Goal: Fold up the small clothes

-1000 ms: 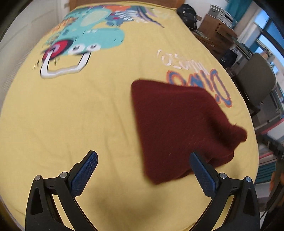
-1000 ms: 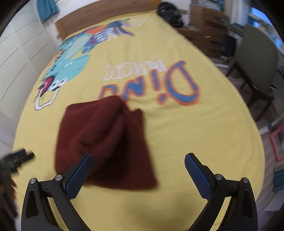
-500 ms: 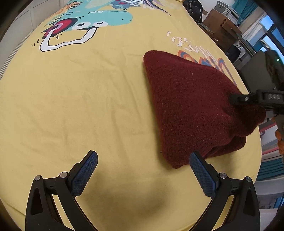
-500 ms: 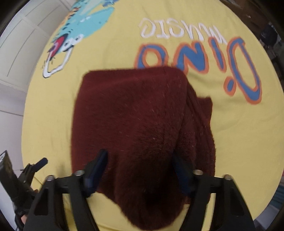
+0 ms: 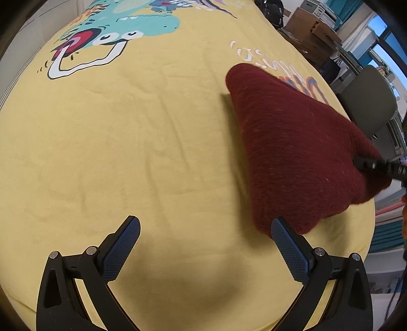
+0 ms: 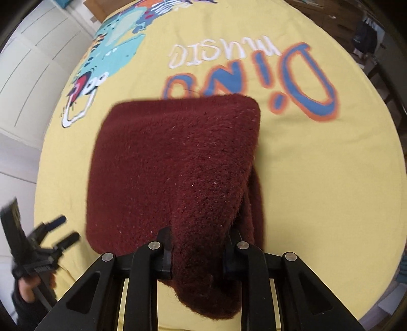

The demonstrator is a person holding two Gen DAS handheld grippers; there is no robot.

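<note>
A folded dark red knitted garment [image 6: 178, 163] lies on the yellow bedspread [image 6: 318, 165]. My right gripper [image 6: 198, 244] is shut on its near edge, and the cloth bunches up between the jaws and hangs over them. In the left wrist view the garment [image 5: 292, 142] sits to the right, lifted at its right end, where the right gripper [image 5: 374, 165] pinches it. My left gripper [image 5: 203, 244] is open and empty, above bare bedspread just left of the garment's near corner. It also shows at the left edge of the right wrist view [image 6: 56, 231].
The bedspread [image 5: 101, 152] carries a dinosaur print [image 5: 109, 38] at the far left and "Dino music" lettering [image 6: 254, 68] behind the garment. A grey chair [image 5: 368, 101], boxes and a dark bag [image 5: 272, 10] stand past the bed's right edge. White panelled wall [image 6: 30, 63] at left.
My right gripper came down over the garment's near edge and shut on it, lifting that end. My left gripper stayed open and drifted a little over the bedspread.
</note>
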